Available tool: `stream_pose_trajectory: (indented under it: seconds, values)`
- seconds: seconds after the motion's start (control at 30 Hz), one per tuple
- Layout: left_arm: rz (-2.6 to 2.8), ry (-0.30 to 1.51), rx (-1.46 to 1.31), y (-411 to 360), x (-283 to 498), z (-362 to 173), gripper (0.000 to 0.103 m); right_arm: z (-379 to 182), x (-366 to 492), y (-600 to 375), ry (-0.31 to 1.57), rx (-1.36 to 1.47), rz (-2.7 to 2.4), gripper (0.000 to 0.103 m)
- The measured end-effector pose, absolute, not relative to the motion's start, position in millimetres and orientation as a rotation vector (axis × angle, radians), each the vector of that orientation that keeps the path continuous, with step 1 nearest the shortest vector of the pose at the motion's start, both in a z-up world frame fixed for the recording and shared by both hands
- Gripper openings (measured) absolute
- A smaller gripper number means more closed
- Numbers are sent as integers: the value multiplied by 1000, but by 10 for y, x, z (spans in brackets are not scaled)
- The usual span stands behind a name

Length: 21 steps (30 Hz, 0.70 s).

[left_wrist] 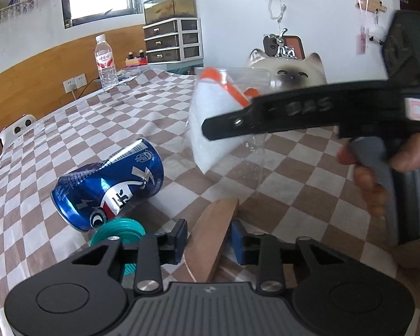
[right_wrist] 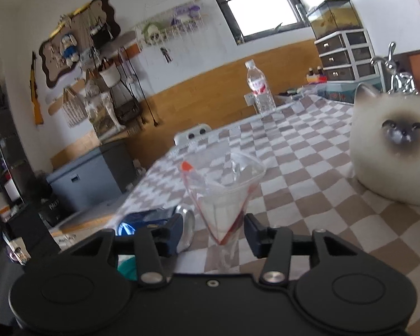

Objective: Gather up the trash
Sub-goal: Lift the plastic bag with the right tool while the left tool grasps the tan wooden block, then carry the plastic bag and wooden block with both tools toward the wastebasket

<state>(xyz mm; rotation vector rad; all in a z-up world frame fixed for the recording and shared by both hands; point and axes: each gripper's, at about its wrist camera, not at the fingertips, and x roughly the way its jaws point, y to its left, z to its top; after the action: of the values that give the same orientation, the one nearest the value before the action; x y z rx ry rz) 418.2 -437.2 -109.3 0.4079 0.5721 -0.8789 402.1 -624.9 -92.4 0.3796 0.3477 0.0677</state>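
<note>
- My left gripper point(left_wrist: 208, 240) is clamped on a brown cardboard piece point(left_wrist: 210, 238), just right of the dented blue drink can point(left_wrist: 109, 184) lying on its side.
- That can rests on the checked-cloth counter point(left_wrist: 112, 117), touching a teal plastic lid point(left_wrist: 117, 232) at its near end.
- My right gripper point(right_wrist: 219, 233) stands released; a clear zip bag with a red seal and white contents point(right_wrist: 224, 196) sits between the jaws, and the pads are off it.
- Step in hand, as I judge it: bagging trash, with the cardboard to go in first.
- The next move calls for a re-grip on the bag and an open mouth above the can.
- White ceramic cat figure point(right_wrist: 392, 151): right of the can, not trash.
</note>
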Motion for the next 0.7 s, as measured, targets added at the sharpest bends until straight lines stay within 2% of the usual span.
stream_pose_trajectory:
  seconds: [0.13, 0.33, 0.4, 0.7]
  values:
    - [-869, 565, 422, -4404, 4173, -1095, 35, -968, 4175, -6237, 397, 355, 58, 52]
    - [-847, 584, 369, -4445, 4233, -1118, 36, -965, 4207, -6397, 364, 414, 56, 51]
    - [-837, 580, 366, -4467, 4216, -1122, 35, -965, 4230, -6450, 367, 417, 29, 36]
    - [-800, 576, 359, -4421, 4085, -1100, 27, -934, 4136, -6446, 361, 423, 35, 32]
